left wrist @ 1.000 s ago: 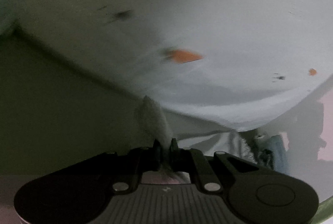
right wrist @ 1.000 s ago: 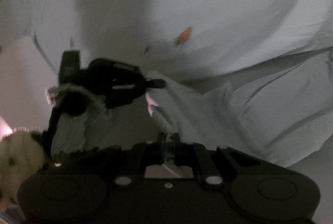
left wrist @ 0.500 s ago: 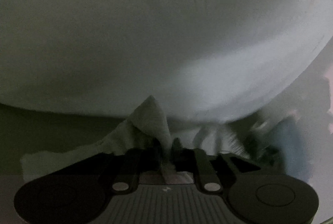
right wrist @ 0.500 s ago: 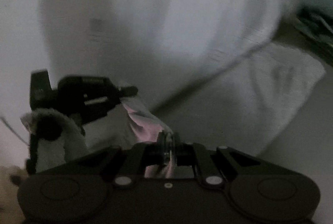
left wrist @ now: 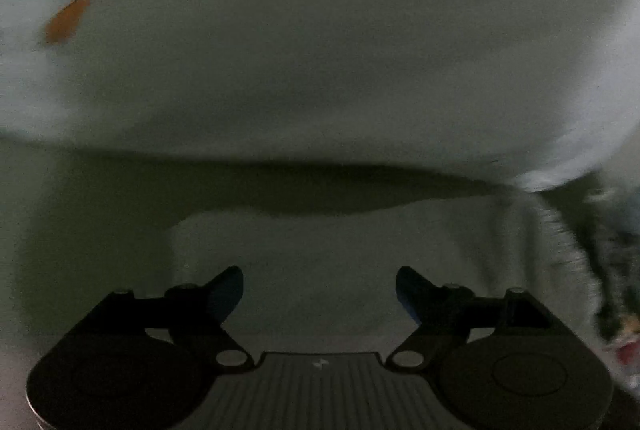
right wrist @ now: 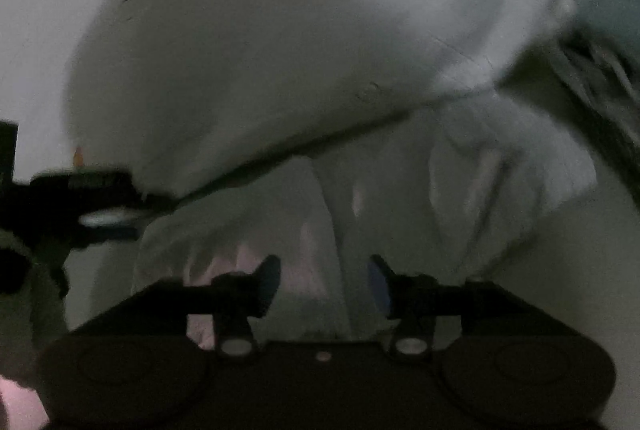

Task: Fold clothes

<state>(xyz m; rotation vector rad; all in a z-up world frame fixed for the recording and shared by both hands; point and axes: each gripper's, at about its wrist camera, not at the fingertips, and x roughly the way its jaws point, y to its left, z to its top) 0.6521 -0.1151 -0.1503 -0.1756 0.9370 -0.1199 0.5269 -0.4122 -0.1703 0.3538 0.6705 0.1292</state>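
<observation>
A white garment [left wrist: 320, 42] with a small orange mark [left wrist: 66, 18] lies spread and fills the upper part of both views. A folded layer of it [left wrist: 328, 250] lies flat under my left gripper [left wrist: 319, 284], whose jaws are opening wide with nothing between them. My right gripper [right wrist: 323, 280] is opening too. A loose ridge of the white garment [right wrist: 332, 222] runs between its fingers, and the pads stand off it. In the right wrist view the left gripper [right wrist: 92, 198] shows at the left edge, by the fold line. Both views are dim and blurred.
A heap of other clothes lies to the right: dark patterned cloth [left wrist: 616, 270] and a teal piece [right wrist: 616, 2] over dark striped fabric [right wrist: 596, 78]. A person's hand [right wrist: 16, 402] shows at the lower left corner. Pale bare surface [right wrist: 580, 290] lies at the lower right.
Both grippers carried pinched corners of the white garment across it, then let go. Their jaws now stand apart and the released cloth lies folded over the rest.
</observation>
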